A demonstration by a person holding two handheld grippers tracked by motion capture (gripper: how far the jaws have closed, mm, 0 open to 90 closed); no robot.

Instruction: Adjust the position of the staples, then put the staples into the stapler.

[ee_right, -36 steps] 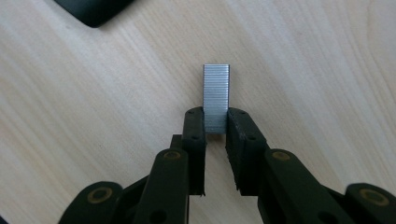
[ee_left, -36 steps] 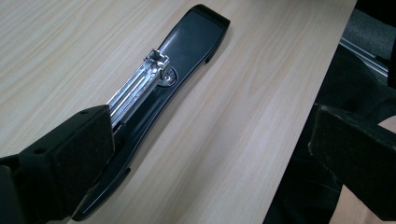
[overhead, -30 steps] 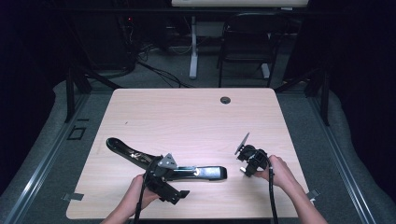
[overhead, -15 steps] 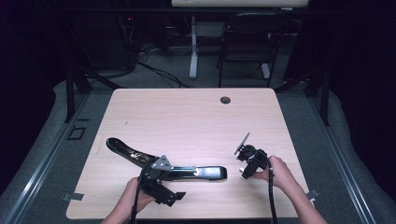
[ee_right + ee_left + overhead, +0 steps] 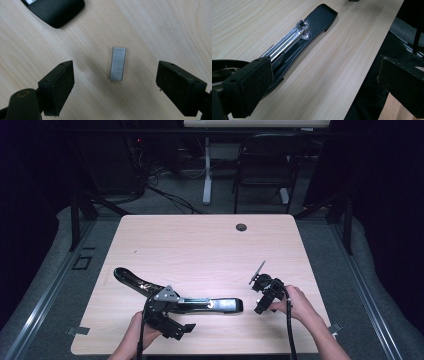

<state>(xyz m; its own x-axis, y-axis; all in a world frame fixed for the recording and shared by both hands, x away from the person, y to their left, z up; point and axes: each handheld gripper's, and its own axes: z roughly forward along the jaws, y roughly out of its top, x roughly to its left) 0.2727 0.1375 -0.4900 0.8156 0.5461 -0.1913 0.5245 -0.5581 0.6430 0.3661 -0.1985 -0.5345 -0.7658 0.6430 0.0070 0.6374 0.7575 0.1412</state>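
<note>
The right gripper has just been opening, jaws spread around the staple strip lying mid-frame (untouched). Next: pinch it, carry it to the opened stapler.

Brushed-metal staple strip on a matt wood-grain table.

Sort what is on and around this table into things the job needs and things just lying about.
Part of the job:
- opened stapler
- strip of staples, lying flat between the right tool's open jaws, which have just been opening
- left tool, open beside the stapler

Just lying about:
- round grommet in the table
- chair behind the table
</note>
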